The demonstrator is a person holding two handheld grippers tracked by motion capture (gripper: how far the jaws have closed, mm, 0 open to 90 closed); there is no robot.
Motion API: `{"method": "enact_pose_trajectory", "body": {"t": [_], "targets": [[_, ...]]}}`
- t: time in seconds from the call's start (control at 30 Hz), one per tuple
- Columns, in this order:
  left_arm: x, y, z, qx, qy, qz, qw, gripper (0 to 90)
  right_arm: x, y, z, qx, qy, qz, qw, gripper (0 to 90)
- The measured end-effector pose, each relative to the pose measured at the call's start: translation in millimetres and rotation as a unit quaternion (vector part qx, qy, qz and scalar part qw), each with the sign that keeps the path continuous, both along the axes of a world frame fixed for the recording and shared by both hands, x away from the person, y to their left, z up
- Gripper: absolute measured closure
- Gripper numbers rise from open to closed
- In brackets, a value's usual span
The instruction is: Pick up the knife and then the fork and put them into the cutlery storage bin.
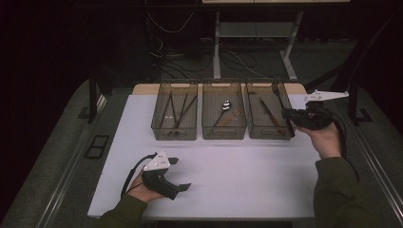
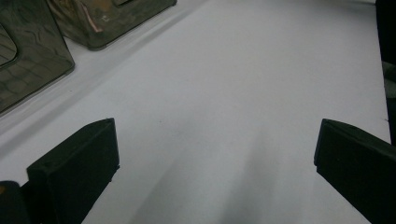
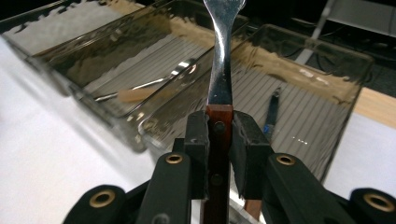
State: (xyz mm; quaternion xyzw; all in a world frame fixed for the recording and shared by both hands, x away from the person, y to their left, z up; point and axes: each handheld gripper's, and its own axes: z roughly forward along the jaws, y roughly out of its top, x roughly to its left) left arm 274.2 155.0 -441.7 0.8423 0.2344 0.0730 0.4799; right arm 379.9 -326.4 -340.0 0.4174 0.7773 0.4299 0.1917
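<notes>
High view: three bins [image 1: 224, 128]; right tool [image 3: 219, 135] clamps one fork [image 3: 221, 56].

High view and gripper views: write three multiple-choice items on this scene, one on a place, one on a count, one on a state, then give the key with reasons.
1. Where does the left gripper sit?
A. On the bare white table, near its front edge
B. Inside the middle bin
C. Above the right bin

2. How many clear bins stand in the row?
A. Two
B. Three
C. Five

3. How is the right gripper?
A. Open and empty
B. Shut on a spoon
C. Shut on the fork

Key:
1. A: the high view shows it low on the table, apart from the bins.
2. B: left bin, middle bin and right bin.
3. C: the right gripper view shows both pads pressing the fork at its red-brown handle.
</notes>
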Motion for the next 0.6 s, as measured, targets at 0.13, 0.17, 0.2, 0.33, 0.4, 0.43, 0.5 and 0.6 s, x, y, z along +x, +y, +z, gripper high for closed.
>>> {"method": "enact_pose_trajectory", "body": {"t": [0.13,0.17,0.2,0.33,0.4,0.43,0.5,0.6], "targets": [[0.0,0.3,0.5,0.001,0.001,0.000,1.0000,0.0,12.6,-0.7,5.9,0.000,-0.002,-0.016,0.9999,77.5],[0.0,0.4,0.6,0.001,0.001,0.000,1.0000,0.0,15.8,-0.5,7.1,-0.001,-0.002,-0.019,0.9998,77.5],[0.0,0.4,0.5,0.000,0.001,0.000,1.0000,0.0,19.0,-0.4,8.2,-0.001,-0.001,-0.022,0.9997,77.5],[-0.1,0.4,0.6,0.000,0.001,0.000,1.0000,0.0,31.4,0.0,10.1,-0.002,0.002,-0.037,0.9993,77.5],[0.2,0.4,0.7,-0.001,-0.001,-0.001,1.0000,0.0,37.4,0.4,9.3,-0.001,0.005,-0.042,0.9991,77.5],[-0.1,0.3,0.6,-0.002,0.001,0.000,1.0000,0.0,40.5,0.4,8.2,-0.002,0.006,-0.045,0.9990,77.5],[-0.2,0.3,0.6,-0.001,0.001,0.000,1.0000,0.0,46.8,0.9,5.1,-0.003,0.011,-0.051,0.9986,77.5],[-0.2,0.3,0.7,-0.002,0.001,0.000,1.0000,0.0,55.8,2.0,-1.9,-0.011,0.026,-0.058,0.9979,77.5]]}}
